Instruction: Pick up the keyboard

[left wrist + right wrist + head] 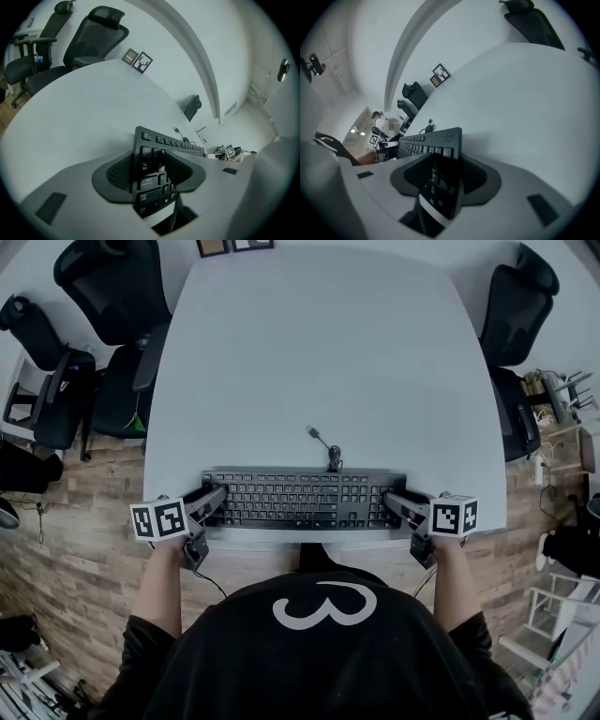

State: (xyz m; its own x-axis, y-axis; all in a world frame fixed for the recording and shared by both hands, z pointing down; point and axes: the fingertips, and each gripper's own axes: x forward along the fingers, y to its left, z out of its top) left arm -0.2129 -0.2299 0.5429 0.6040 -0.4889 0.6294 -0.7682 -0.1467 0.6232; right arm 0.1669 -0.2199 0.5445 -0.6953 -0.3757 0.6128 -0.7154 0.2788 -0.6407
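Observation:
A black keyboard lies lengthwise near the front edge of the white table. Its cable runs back to a loose USB plug. My left gripper is shut on the keyboard's left end, and my right gripper is shut on its right end. In the left gripper view the keyboard stands edge-on between the left gripper's two dark pads, one on the keys and one on the underside. The right gripper view shows the keyboard clamped the same way in the right gripper. Whether it touches the table I cannot tell.
Black office chairs stand at the table's left and right sides. Two small picture frames sit at the far edge. Cluttered shelving stands on the wooden floor to the right.

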